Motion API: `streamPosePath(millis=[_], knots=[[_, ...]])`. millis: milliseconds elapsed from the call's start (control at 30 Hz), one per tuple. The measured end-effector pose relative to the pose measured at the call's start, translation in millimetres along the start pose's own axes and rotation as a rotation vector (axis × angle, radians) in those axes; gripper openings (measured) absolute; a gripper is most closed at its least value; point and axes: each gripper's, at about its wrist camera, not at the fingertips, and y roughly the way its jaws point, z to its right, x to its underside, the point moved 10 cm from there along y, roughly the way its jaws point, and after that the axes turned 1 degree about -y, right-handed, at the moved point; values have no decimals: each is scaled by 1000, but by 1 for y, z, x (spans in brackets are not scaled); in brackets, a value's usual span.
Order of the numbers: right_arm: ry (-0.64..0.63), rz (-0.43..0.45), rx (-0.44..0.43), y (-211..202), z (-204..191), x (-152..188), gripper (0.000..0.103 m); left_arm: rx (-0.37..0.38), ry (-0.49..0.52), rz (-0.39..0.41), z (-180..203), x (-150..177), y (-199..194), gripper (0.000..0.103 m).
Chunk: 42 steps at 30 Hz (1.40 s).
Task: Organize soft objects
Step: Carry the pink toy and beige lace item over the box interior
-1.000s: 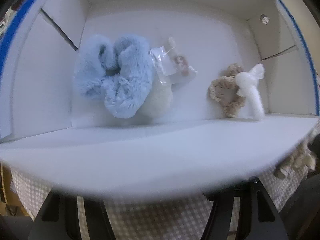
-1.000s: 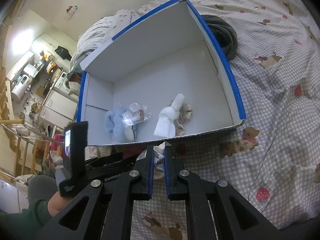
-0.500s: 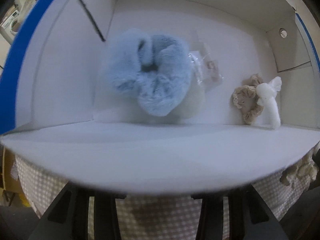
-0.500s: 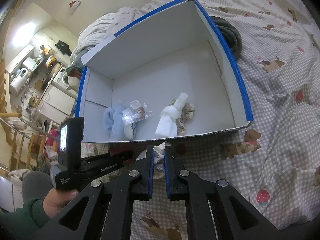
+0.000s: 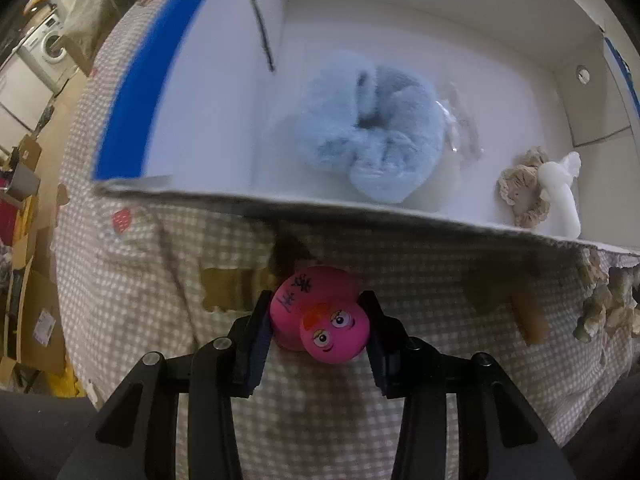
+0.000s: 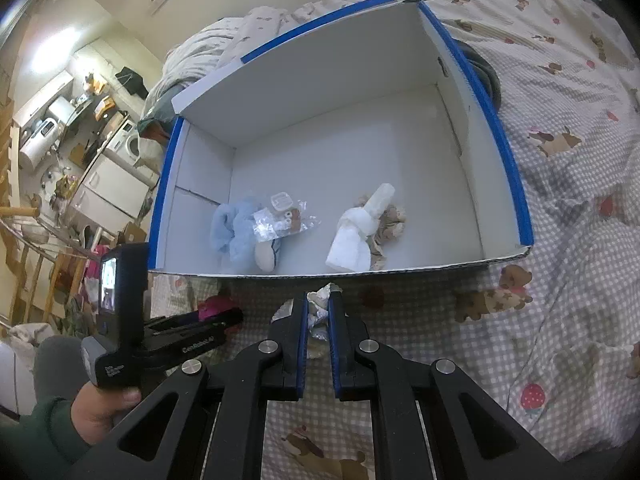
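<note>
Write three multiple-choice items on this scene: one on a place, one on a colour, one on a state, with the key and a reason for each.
1. Where is the pink toy?
A. Inside the white box
B. On the checked bedspread, outside the box
C. On top of the blue scrunchie

2. What colour is the edging on the white box?
A. Red
B. Green
C. Blue

3. How is the right gripper?
A. Shut on a crumpled white item
B. Wide open and empty
C. Shut on the blue scrunchie

Key:
1 B: the toy sits on the checked bedspread before the box's near wall, between the left gripper fingers.
2 C: blue strips run along the rims.
3 A: the crumpled white item is pinched between its fingers, while the blue scrunchie lies in the box.
</note>
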Motion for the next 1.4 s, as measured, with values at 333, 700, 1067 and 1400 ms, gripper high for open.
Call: streamPosePath(millis=[333, 700, 1067, 1400], knots=[[-19, 11, -24, -3, -16, -1, 11, -75, -42, 52, -58, 17, -28, 39], [-76, 230, -40, -58, -34, -28, 11, -97, -127, 240, -36, 3, -102, 39], [-51, 386, -83, -104, -42, -76, 11, -19, -97, 404, -5, -60, -188, 39], [-107, 326, -13, -69, -35, -115, 11, 10, -31, 371, 22, -113, -171, 39]])
